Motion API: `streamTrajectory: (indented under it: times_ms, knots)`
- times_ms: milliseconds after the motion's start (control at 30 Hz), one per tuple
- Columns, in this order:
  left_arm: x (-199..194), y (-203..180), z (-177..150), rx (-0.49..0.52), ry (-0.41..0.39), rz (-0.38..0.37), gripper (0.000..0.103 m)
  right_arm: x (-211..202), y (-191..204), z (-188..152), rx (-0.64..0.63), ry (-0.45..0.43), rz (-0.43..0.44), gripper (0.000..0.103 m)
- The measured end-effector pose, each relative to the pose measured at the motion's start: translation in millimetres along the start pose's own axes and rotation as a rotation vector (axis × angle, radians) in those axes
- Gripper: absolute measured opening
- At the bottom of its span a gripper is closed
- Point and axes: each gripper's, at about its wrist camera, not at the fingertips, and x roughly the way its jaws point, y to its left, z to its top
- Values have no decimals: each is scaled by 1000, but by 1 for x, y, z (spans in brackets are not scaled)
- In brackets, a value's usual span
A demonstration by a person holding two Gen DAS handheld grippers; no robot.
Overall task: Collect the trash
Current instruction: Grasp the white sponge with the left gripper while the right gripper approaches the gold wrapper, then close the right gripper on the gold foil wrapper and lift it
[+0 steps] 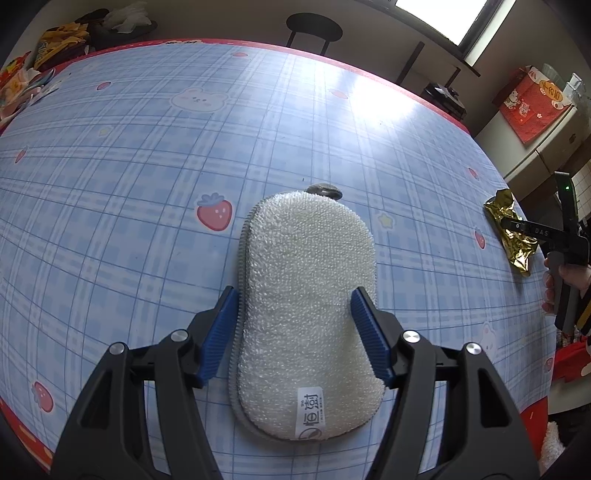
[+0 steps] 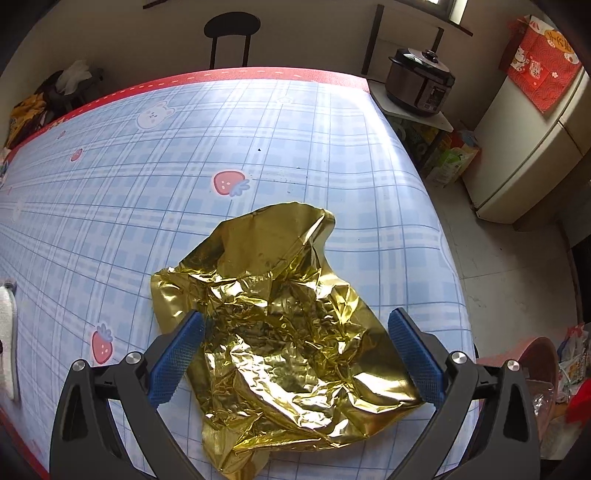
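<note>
A crumpled gold foil wrapper lies flat on the blue plaid tablecloth near the table's right edge. My right gripper is open, with its blue pads straddling the wrapper on both sides, apart from it. The wrapper also shows at the far right of the left wrist view, with the right gripper over it. My left gripper is shut on a white scrubbing sponge that rests on the tablecloth.
A pile of snack bags and wrappers sits at the table's far left corner. A black stool stands beyond the far edge. A pressure cooker, a fridge and a reddish bin are off the table's right side.
</note>
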Motion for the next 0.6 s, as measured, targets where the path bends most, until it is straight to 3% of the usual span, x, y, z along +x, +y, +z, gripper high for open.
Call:
streamTrajectory:
  times_ms: [300, 367, 400, 500, 567, 600]
  knots:
    - [1, 1, 1, -1, 3, -3, 64, -13, 20, -29, 2, 29, 109, 89]
    - [0, 1, 1, -1, 4, -5, 64, -18, 23, -36, 17, 19, 127, 75]
    - [0, 2, 1, -1, 4, -7, 64, -21, 23, -39, 33, 21, 145, 73]
    - [0, 2, 1, 0, 5, -10, 64, -26, 23, -45, 70, 29, 177, 39]
    - [0, 3, 1, 0, 5, -11, 64, -28, 24, -49, 81, 32, 211, 28]
    - [0, 3, 1, 0, 5, -11, 64, -30, 26, -51, 81, 35, 214, 28]
